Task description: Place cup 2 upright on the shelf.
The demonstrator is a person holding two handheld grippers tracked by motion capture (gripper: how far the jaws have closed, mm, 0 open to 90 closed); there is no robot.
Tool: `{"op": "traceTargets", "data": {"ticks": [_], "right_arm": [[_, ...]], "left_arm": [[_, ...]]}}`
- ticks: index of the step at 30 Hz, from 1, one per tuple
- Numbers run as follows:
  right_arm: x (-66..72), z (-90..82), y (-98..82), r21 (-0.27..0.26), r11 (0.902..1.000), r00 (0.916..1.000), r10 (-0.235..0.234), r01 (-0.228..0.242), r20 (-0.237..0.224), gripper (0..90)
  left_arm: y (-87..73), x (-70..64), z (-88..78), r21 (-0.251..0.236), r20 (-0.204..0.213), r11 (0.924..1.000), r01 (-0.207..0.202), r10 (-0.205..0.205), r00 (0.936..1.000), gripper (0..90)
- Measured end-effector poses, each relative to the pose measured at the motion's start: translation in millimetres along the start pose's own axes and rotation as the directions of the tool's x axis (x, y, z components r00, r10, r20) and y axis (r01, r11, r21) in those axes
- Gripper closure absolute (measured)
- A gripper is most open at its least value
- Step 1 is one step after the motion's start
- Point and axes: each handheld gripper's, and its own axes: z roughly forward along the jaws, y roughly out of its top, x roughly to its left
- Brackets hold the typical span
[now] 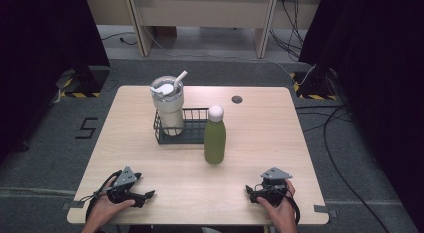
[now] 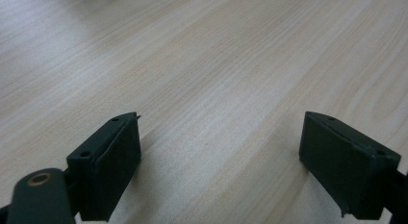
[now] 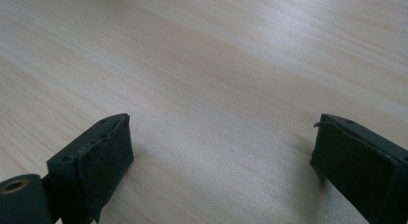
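Table (image 1: pixel 260 143) bare under both tools. Wire basket (image 1: pixel 197 133) holds tumbler (image 1: pixel 168 105), far ahead of left gripper (image 1: pixel 147 195). Green bottle (image 1: pixel 215 138) ahead, between the 2 grippers: likely rigid, smooth, slippery, top-heavy; grab mid-body. Right gripper (image 1: pixel 248 191), left: jaws wide, empty.

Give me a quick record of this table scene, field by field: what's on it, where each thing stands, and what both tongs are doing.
surface: light wooden table
basket: black wire basket, mid-table
tumbler: cream tumbler with lid and straw, upright in the basket's left end
bottle: green bottle with white cap, upright on the table just right of and in front of the basket
left tongs: open, resting at the near left edge, holding nothing
right tongs: open, resting at the near right edge, holding nothing
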Motion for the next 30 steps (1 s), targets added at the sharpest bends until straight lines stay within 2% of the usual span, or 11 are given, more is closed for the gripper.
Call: {"op": "traceTargets", "data": {"ticks": [6,8,9,12,13,15,18,19,22,23,30], "right_arm": [[0.1,-0.3,0.0,-0.001,1.0,1.0,-0.003,0.003,-0.006,8.4],[0.0,-0.8,-0.3,-0.014,0.9998,0.9998,-0.014,0.014,-0.011,12.3],[0.3,-1.5,-0.1,-0.029,0.9994,0.9996,-0.02,0.02,-0.02,18.3],[2.2,-1.3,0.6,-0.035,0.9992,0.9996,-0.021,0.02,-0.021,15.0],[3.1,-2.9,2.1,-0.056,0.9977,0.999,-0.039,0.037,-0.021,16.8],[4.6,-6.6,4.0,-0.082,0.9963,0.9994,-0.025,0.023,-0.025,15.4],[5.7,-10.5,6.0,-0.1,0.9946,0.9993,-0.031,0.028,-0.023,15.5],[7.1,-14.3,8.8,-0.129,0.9909,0.9989,-0.041,0.037,-0.024,15.6],[9.3,-18.6,12.2,-0.151,0.9873,0.9983,-0.053,0.049,-0.025,15.5],[11.3,-21.7,15.3,-0.176,0.9827,0.9974,-0.065,0.058,-0.033,15.2],[17.9,-24.6,23.9,-0.224,0.9711,0.9939,-0.097,0.083,-0.053,15.2]], "left_arm": [[0.0,0.0,0.1,-0.001,0.0,1.0,0.0,0.0,1.0,13.8],[0.0,0.0,0.1,-0.001,-0.001,1.0,0.0,0.0,1.0,13.8],[0.0,-0.1,0.1,-0.001,-0.002,1.0,0.0,0.0,1.0,13.8],[0.0,0.0,0.1,-0.001,-0.001,1.0,0.0,0.0,1.0,13.8],[0.0,0.0,0.1,0.0,-0.001,1.0,0.0,0.0,1.0,13.8],[0.0,0.0,0.1,-0.001,-0.002,1.0,-0.001,0.001,1.0,13.8],[0.0,0.0,0.1,0.0,-0.001,1.0,-0.001,0.001,1.0,13.8],[0.0,0.0,0.1,0.0,-0.001,1.0,0.0,0.0,1.0,13.8],[0.0,0.0,0.1,0.0,-0.001,1.0,0.0,0.0,1.0,13.8],[0.0,0.1,0.1,0.0,-0.001,1.0,0.0,0.0,1.0,13.8],[0.0,0.1,0.1,0.0,-0.001,1.0,0.0,0.0,1.0,13.8]]}}
